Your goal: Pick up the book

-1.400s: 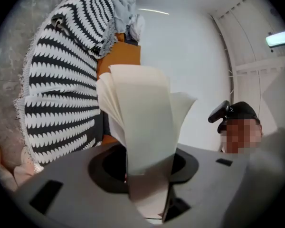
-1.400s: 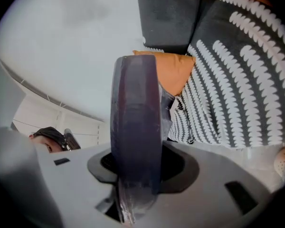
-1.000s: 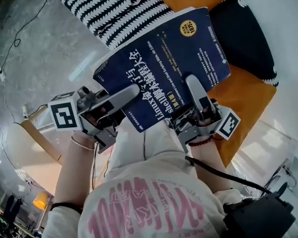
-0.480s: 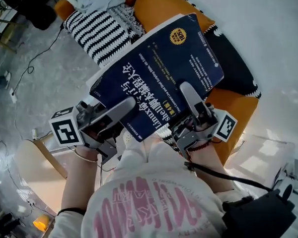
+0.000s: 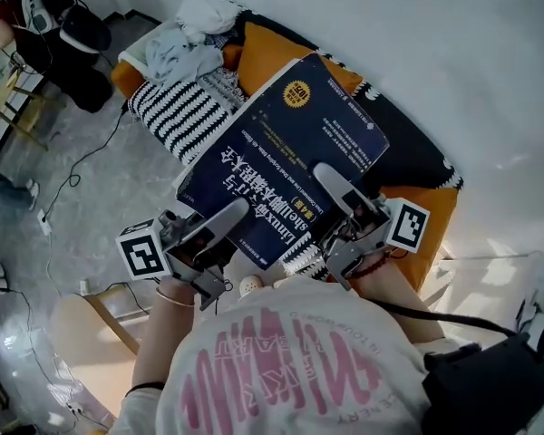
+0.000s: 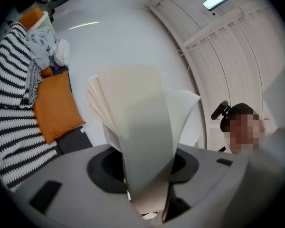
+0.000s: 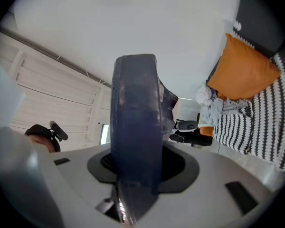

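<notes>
"Head view: what are the claws doing?"
"Each is closed partway and clamped on the book. The left claw pinches its near left corner and the right claw its near right edge. The book hangs clear of everything, cover up, in front of the person's chest."
"And seen from the claws themselves?"
"In the left gripper view, pale matte pages fan out between the jaws, pressed together at the base. In the right gripper view, the dark blue glossy cover stands edge-on between the jaws, gripped tight."
"What is the book like?"
"A thick rectangular paperback, navy with white lettering and a round gold badge."
"Below it?"
"A dark sofa carrying a smooth orange cushion, a black-and-white striped throw and a crumpled heap of pale clothes."
</notes>
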### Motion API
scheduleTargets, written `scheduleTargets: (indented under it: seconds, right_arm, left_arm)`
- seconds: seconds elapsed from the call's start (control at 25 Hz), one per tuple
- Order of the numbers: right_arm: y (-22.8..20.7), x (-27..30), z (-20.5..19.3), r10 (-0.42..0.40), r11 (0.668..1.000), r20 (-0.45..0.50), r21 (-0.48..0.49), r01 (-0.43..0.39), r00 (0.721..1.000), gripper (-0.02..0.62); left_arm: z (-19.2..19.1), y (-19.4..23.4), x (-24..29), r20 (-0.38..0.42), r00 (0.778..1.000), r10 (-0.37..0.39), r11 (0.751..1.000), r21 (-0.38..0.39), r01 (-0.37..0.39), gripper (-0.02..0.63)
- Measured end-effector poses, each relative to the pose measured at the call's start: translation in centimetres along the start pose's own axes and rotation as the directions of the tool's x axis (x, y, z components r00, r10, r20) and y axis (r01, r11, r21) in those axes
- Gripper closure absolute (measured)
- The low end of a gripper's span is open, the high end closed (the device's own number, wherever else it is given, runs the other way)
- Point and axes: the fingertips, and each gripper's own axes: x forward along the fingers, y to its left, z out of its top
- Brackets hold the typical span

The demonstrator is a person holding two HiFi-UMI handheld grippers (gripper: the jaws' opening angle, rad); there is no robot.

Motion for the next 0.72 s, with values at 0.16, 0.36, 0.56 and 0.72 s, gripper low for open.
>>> scheduleTargets:
  seconds: [0.16,0.36,0.56,0.72]
  right_arm:
    - [-0.1,-0.1,-0.2,0.027,0.999,-0.009,-0.039,-0.027,1.0,0.41]
    - [1.6,0.0,-0.2,0.121,0.984,-0.02,-0.129,-0.123,0.992,0.41]
    - [3.5,0.2,0.0,0.161,0.966,-0.032,-0.199,-0.165,0.986,0.41]
    - [4.2,0.3,0.0,0.187,0.957,-0.033,-0.217,-0.19,0.982,0.41]
  left_arm:
    - [-0.1,0.3,0.0,-0.007,1.0,-0.024,0.998,0.054,0.025,0.428]
    - [0.3,-1.2,0.4,-0.042,0.995,-0.085,0.974,0.206,0.092,0.426]
    - [0.6,-2.6,0.8,-0.086,0.989,-0.118,0.953,0.27,0.137,0.425]
    - [0.8,-3.1,0.9,-0.107,0.985,-0.134,0.94,0.302,0.161,0.422]
